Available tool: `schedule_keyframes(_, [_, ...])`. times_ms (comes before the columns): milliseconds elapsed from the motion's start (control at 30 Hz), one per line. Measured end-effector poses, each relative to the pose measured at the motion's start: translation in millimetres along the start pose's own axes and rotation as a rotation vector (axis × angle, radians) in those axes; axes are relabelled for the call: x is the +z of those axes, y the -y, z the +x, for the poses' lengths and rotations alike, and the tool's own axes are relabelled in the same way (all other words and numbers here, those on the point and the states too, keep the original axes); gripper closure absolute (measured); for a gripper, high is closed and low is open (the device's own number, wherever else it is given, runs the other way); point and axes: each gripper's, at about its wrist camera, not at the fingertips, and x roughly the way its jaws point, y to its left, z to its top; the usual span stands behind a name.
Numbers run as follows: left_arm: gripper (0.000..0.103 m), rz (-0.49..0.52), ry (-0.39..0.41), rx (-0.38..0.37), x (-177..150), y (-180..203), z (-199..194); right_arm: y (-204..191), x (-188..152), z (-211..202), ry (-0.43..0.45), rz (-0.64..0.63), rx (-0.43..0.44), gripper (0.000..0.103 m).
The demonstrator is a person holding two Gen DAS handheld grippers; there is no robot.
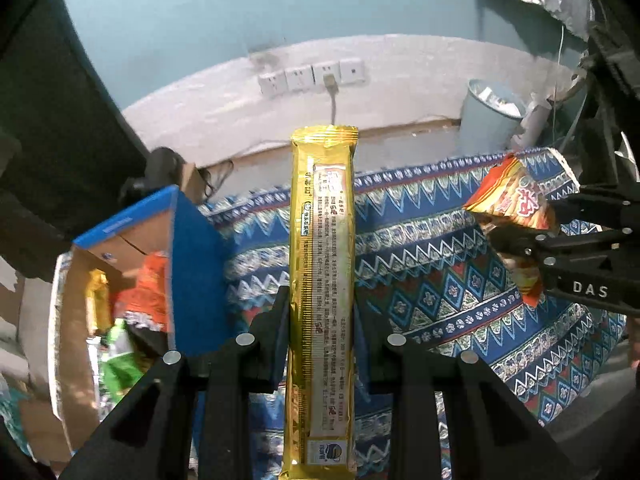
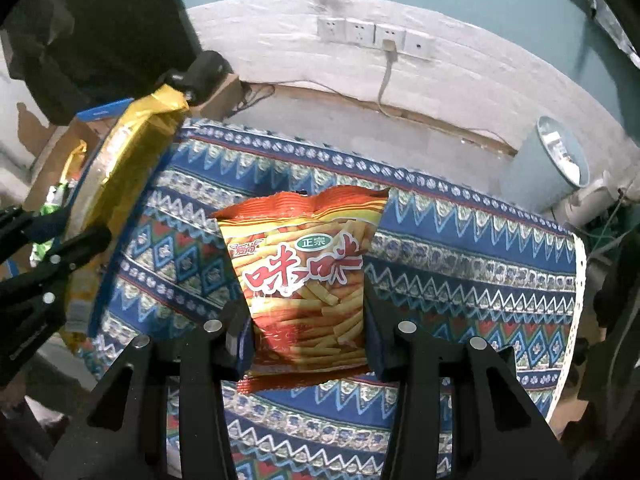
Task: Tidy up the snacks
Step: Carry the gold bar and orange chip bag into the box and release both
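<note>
Snacks are riding in both our claws above the patterned counter (image 2: 460,248): our left claw (image 1: 320,320) is pinching a long gold packet (image 1: 323,264) pressed between its pads, and our right claw (image 2: 308,332) is squeezing an orange bag of fries-shaped crisps (image 2: 304,276) at its lower half. We are judging this as the carrying step, both items lifted clear of the cloth. Next we are needing to swing each across to the open blue cardboard box (image 1: 192,264) at the counter's left end, where other packets are already lying, and release over its opening without crushing them.
</note>
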Motion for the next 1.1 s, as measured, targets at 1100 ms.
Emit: schedule_keyframes(1100, [0.075, -0.172, 0.138, 0.081, -33, -142, -69, -145, 62, -33, 0.101, -0.173, 0.147, 0.06])
